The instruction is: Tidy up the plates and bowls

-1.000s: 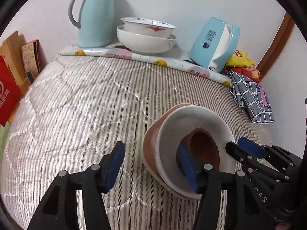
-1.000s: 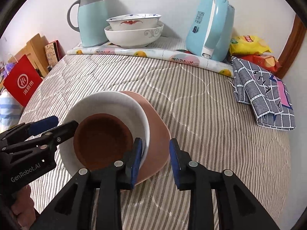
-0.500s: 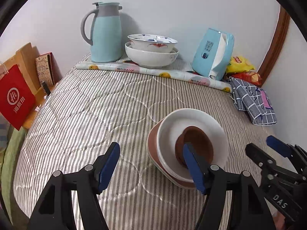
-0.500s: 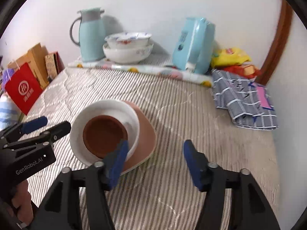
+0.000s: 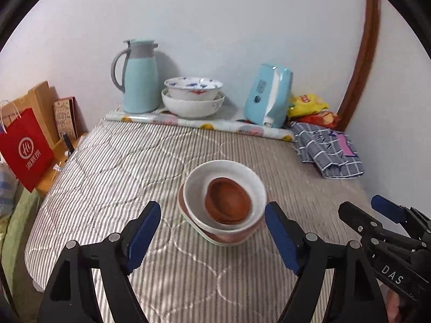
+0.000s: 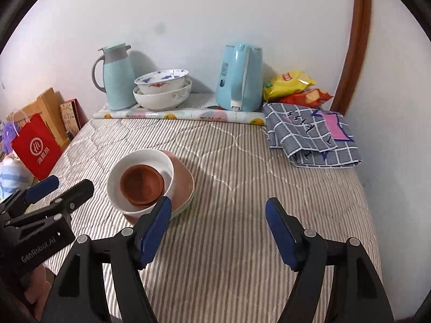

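Three nested dishes sit on the striped quilted cover (image 5: pixel 113 177): a round, matte terracotta-brown bowl (image 5: pixel 227 202) lies tilted inside a glossy white bowl (image 5: pixel 199 185), which rests on a shallow pink plate (image 6: pixel 183 180) with a pale green rim. The stack stands near the middle of the cover, leaning slightly.

Left gripper (image 5: pixel 212 234): black frame, blue pads. Its jaws have just been opening and stand wide apart. Nothing is between them; in the left wrist view the stack appears beyond and between the two fingers, untouched. The gripper points downward at a slant toward the cover.

Right gripper (image 6: pixel 218 234): same build. Its jaws have just been opening and stand wide apart, empty. The stack lies just beyond its left finger (image 6: pixel 155 231), clear of the pad. It slants downward likewise.

At the far wall, two patterned white china bowls (image 5: pixel 192 97) sit nested beside a pale blue jug (image 5: pixel 140 78) and a pale blue kettle (image 6: pixel 239 78).
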